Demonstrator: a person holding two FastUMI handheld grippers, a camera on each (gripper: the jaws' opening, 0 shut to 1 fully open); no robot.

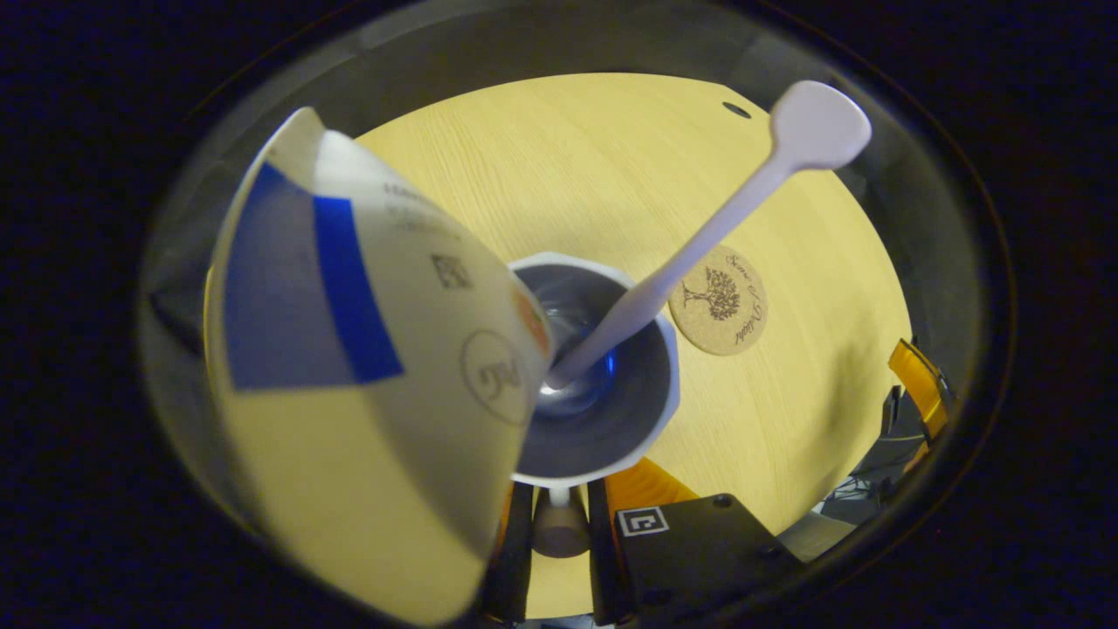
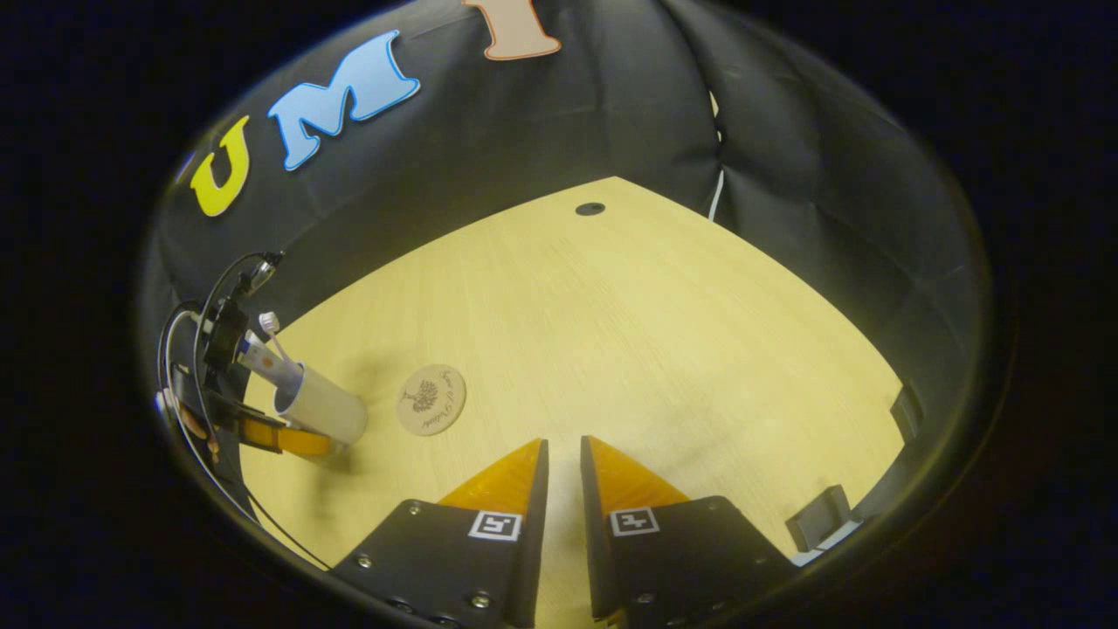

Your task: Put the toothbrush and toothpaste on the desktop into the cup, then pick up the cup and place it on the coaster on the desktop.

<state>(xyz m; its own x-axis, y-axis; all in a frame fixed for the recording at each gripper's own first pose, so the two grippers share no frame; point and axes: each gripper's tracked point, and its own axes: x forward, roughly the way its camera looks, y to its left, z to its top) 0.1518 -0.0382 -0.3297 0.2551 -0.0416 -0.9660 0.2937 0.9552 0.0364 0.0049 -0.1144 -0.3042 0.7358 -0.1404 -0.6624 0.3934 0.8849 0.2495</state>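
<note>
Cork coaster (image 1: 719, 300), tree print, script illegible

A pale wood-grain table (image 2: 629, 332) with a small dark hole (image 2: 590, 209) near its far edge stood against black cloth walls (image 2: 541, 140).

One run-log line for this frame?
cup: held by left gripper, off coaster | toothbrush, toothpaste: inside | right gripper: idle

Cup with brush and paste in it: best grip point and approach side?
Take the cup low on its plain round wall, coming in level from the side. The toothbrush and toothpaste stick out above the rim, so a top approach looks blocked. The left gripper seems to hold it this way, with the coaster beside it.
</note>
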